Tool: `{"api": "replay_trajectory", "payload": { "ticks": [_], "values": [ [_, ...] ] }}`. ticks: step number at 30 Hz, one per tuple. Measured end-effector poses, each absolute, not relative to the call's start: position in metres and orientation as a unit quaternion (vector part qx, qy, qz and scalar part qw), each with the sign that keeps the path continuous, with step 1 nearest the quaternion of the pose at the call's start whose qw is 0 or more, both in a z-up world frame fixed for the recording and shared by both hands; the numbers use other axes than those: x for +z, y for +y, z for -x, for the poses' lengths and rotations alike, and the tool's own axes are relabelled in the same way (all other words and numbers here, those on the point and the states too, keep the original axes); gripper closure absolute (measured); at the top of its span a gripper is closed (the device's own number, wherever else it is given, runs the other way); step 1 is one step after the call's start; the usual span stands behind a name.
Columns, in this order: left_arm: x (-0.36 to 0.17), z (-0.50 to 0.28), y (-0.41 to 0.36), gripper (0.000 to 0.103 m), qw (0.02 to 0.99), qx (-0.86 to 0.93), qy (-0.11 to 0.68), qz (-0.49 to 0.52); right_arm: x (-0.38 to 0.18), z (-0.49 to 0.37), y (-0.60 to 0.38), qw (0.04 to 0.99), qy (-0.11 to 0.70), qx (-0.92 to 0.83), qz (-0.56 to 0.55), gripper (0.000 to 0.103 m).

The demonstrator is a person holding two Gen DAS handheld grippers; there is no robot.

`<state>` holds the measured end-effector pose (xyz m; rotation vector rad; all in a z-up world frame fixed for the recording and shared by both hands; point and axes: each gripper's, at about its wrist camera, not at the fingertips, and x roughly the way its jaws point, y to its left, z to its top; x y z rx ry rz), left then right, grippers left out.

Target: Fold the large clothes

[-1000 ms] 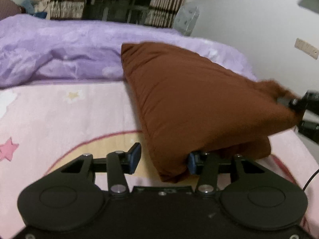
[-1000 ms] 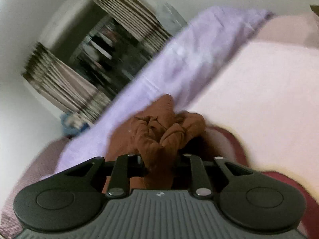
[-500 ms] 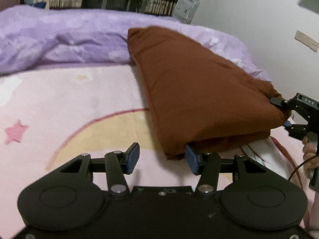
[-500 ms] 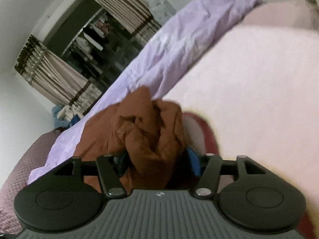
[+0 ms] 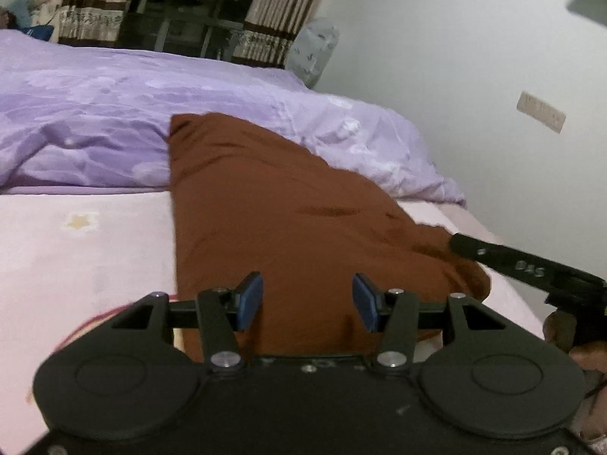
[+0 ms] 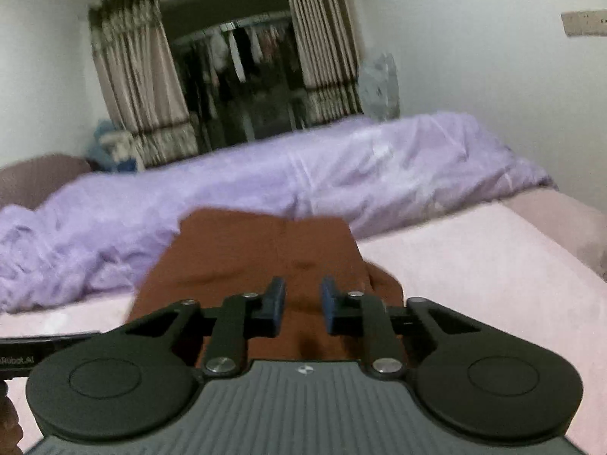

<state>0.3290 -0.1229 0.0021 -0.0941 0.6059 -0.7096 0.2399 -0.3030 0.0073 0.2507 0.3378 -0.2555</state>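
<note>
Lying folded on pink sheet (image 5: pixel 76 250), brown garment (image 5: pixel 273 212) running lengthwise from lower centre toward purple duvet (image 5: pixel 114 121). Hovering spread, empty: left gripper (image 5: pixel 307 301). Closing on nothing: right gripper (image 6: pixel 302 305), nearer right edge.

"DAS" on right gripper (image 5: pixel 531 271)

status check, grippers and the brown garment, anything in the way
Left gripper open, empty. Right gripper closing, nothing between fingers. Folded brown cloth garment flat on pink bedsheet. Path clear.
</note>
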Motion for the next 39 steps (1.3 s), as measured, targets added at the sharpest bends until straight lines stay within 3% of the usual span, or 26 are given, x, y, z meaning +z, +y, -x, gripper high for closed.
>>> {"api": "replay_trajectory", "payload": {
  "ticks": [2,7,14,23,30,39],
  "values": [
    [-0.007,-0.332,-0.134,0.051,0.892,-0.339,0.297,0.032,-0.005,-0.245,-0.305,0.966,0.186,-0.132,-0.119,0.086],
    [-0.021,-0.335,-0.147,0.051,0.891,-0.342,0.299,-0.008,-0.042,-0.245,-0.311,0.961,0.212,-0.136,-0.119,0.103],
    [-0.035,-0.343,-0.151,0.049,0.894,-0.337,0.296,-0.017,-0.062,-0.238,-0.314,0.962,0.201,-0.124,-0.136,0.103],
    [-0.014,-0.337,-0.148,0.048,0.898,-0.329,0.291,-0.010,-0.040,-0.231,-0.306,0.962,0.204,-0.128,-0.131,0.103],
    [0.019,-0.365,-0.146,0.048,0.917,-0.303,0.260,-0.002,-0.002,-0.241,-0.302,0.971,0.175,-0.113,-0.117,0.087],
    [0.007,-0.404,-0.176,0.049,0.910,-0.301,0.286,-0.018,-0.005,-0.294,-0.313,0.966,0.209,-0.119,-0.095,0.087]
  ]
}}
